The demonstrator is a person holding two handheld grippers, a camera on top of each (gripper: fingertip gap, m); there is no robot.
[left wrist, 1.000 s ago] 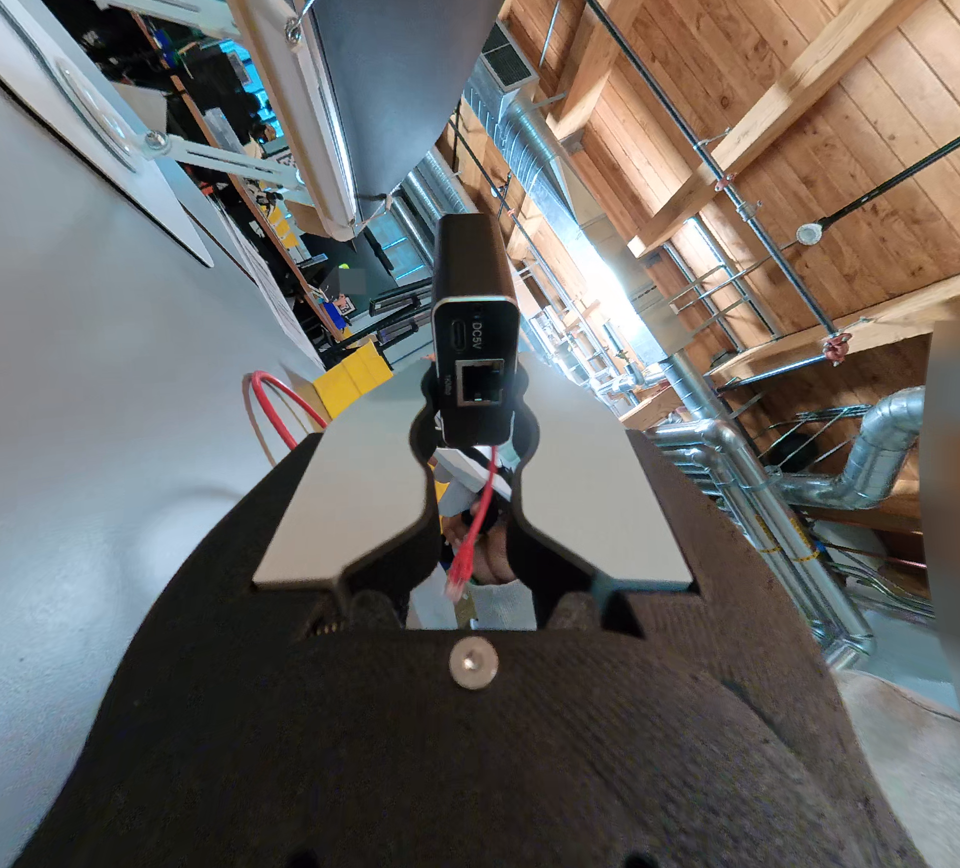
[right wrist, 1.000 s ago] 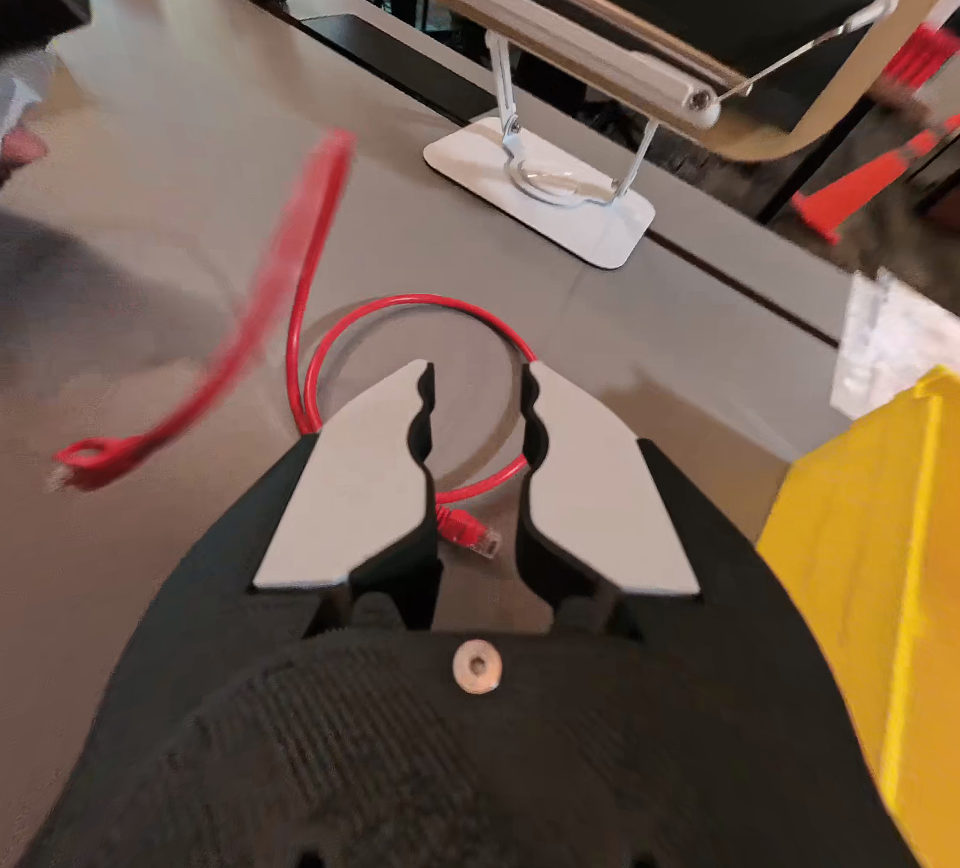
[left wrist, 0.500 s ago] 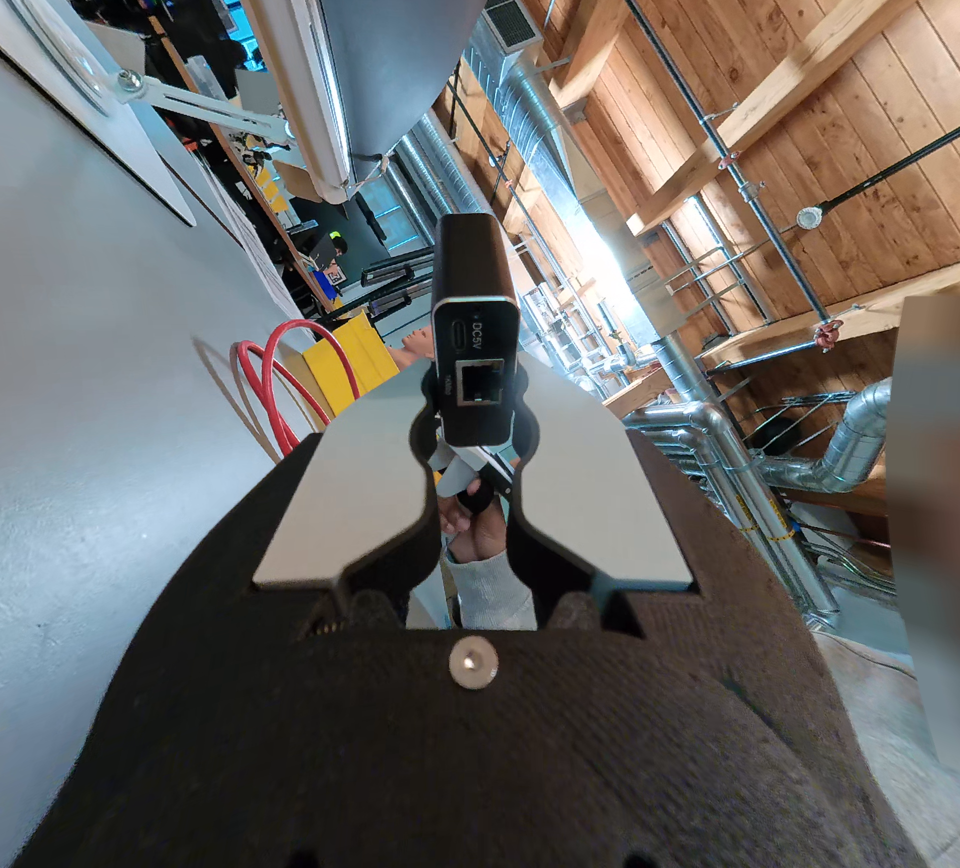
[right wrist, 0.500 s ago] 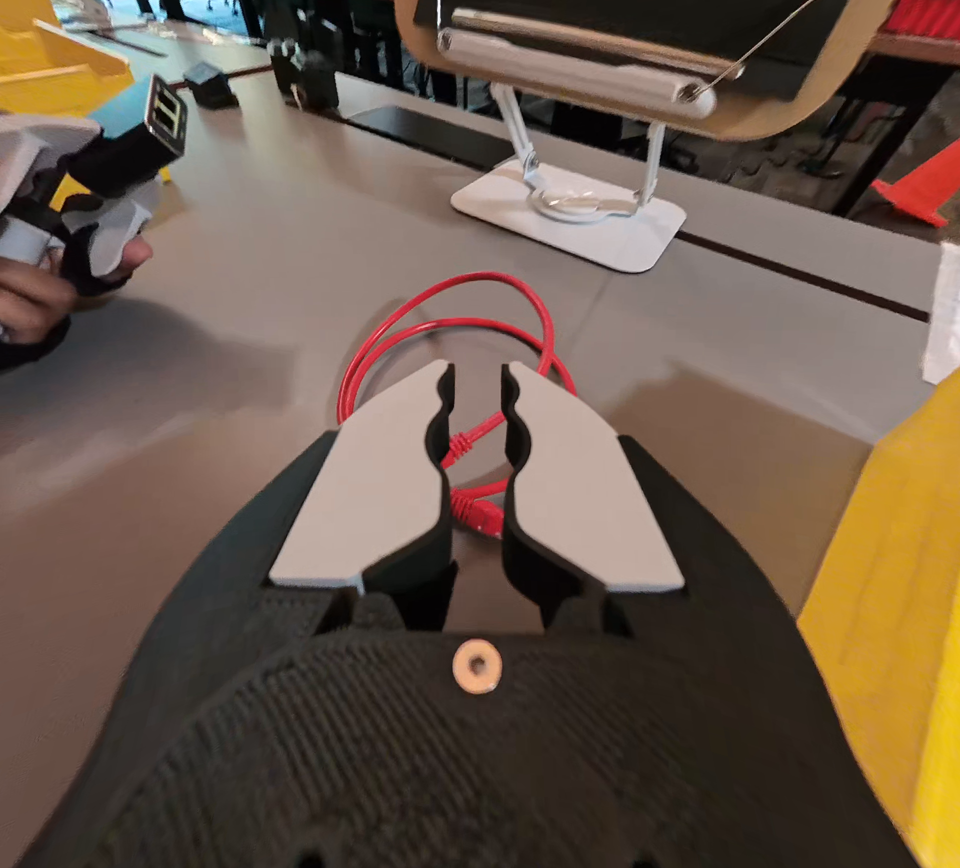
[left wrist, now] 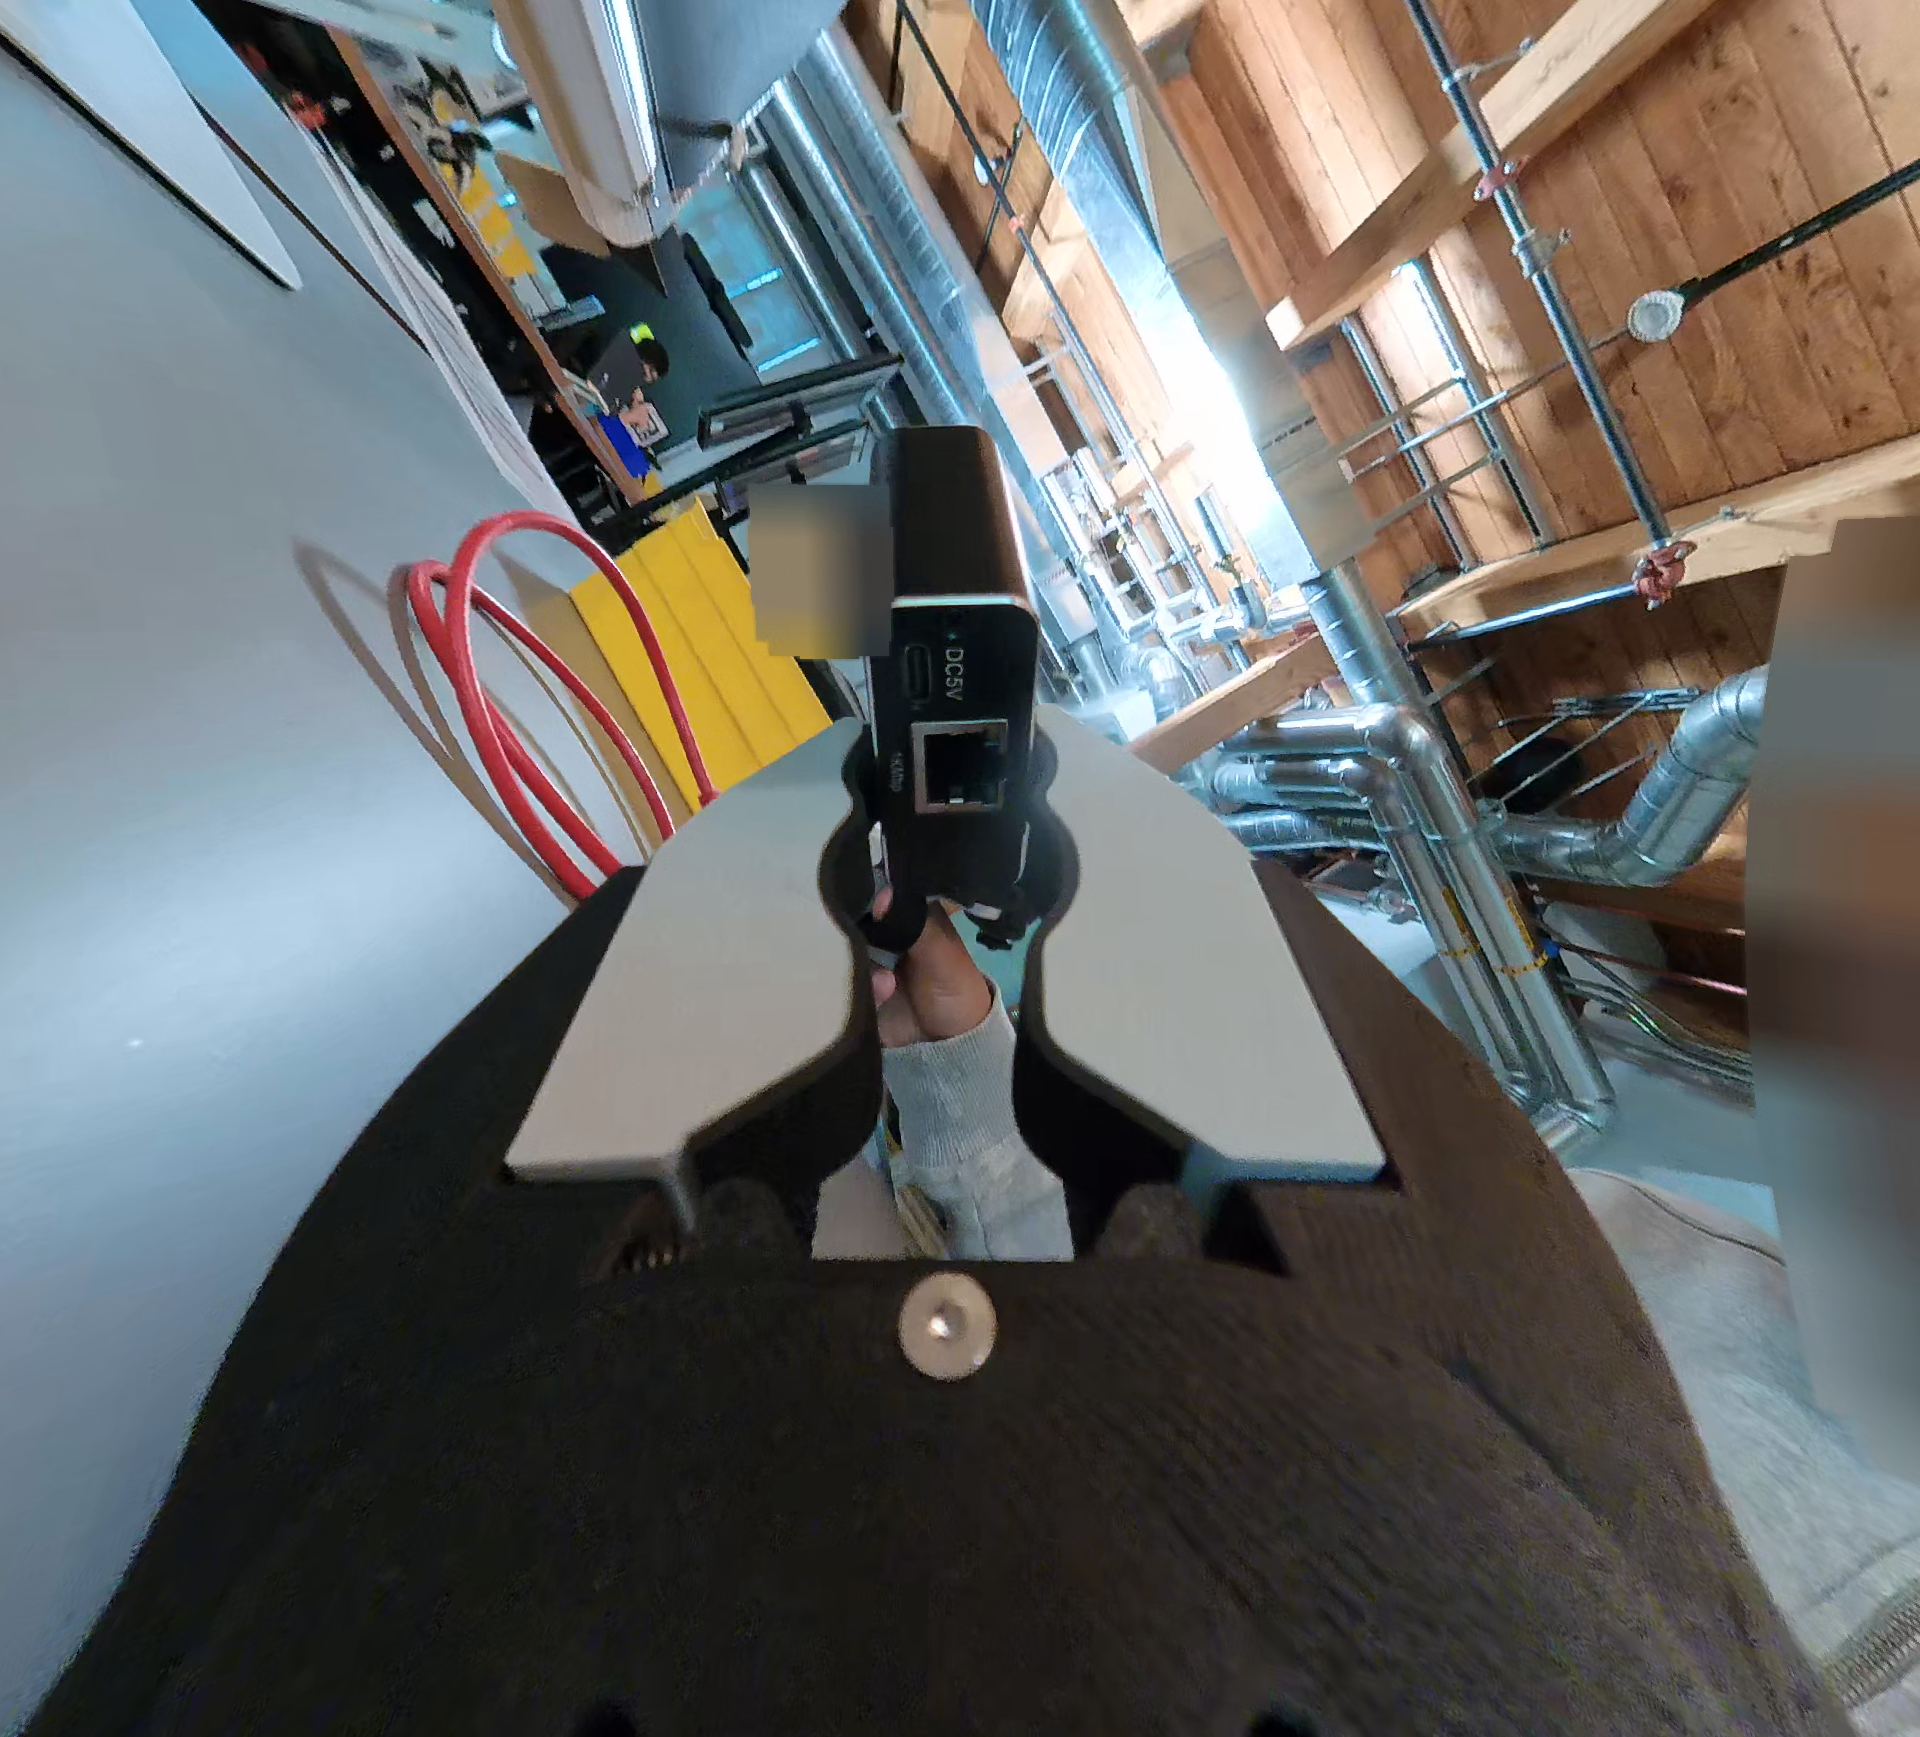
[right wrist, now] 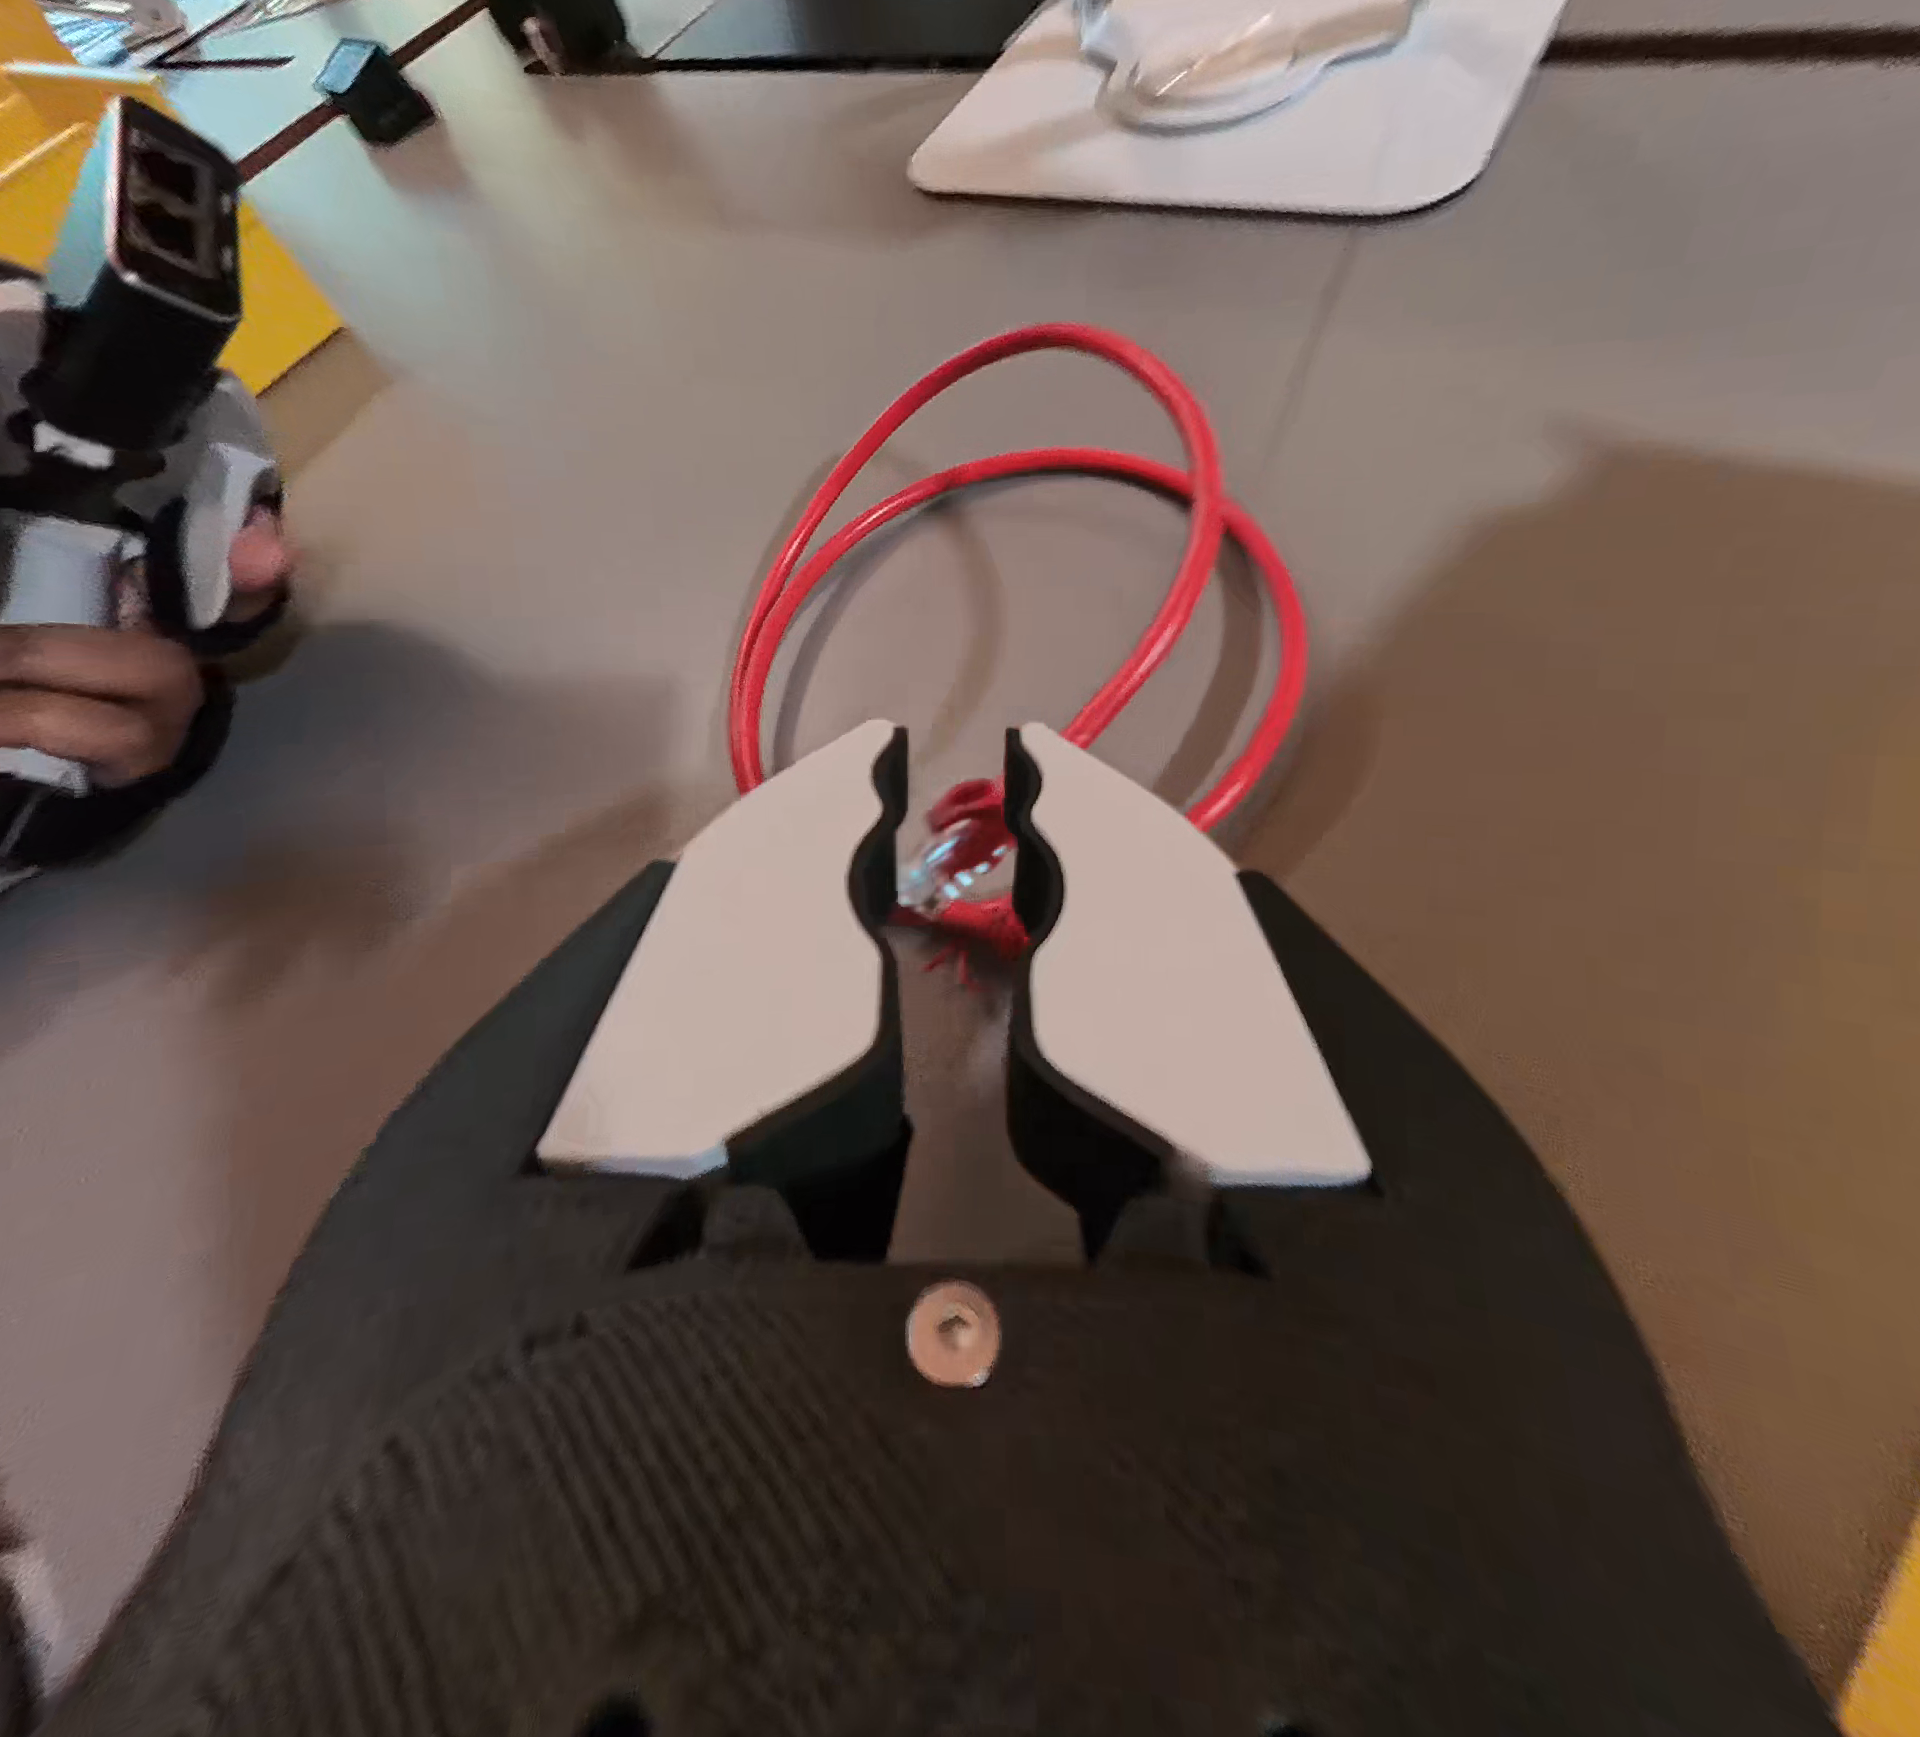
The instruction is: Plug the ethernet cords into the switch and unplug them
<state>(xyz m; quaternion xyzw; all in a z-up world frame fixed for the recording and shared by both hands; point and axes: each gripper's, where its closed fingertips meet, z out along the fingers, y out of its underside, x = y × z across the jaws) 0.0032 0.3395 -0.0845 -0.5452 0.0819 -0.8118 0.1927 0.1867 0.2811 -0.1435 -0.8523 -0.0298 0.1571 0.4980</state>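
My left gripper point(left wrist: 951, 737) is shut on a small black switch point(left wrist: 951, 565) and holds it in the air, with one empty port on its near face. It also shows at the left of the right wrist view, where the switch point(right wrist: 156, 233) has two empty ports on its other end. My right gripper point(right wrist: 954, 737) sits low over the grey table point(right wrist: 520, 440). Its jaws are closed on the clear plug point(right wrist: 951, 861) of a red ethernet cord point(right wrist: 1039, 399), which lies in loops just beyond the fingers. The cord also shows in the left wrist view point(left wrist: 488, 679).
A white stand base point(right wrist: 1247, 98) stands on the table behind the cord. A yellow bin point(right wrist: 281, 285) sits at the far left behind the switch, and another yellow bin point(right wrist: 1891, 1635) is at the near right. Small black items point(right wrist: 369, 92) lie at the back left.
The red cord dropped from the air and settled in loops on the table. My right gripper moved down onto its plug and closed on it. My left gripper kept hold of the switch.
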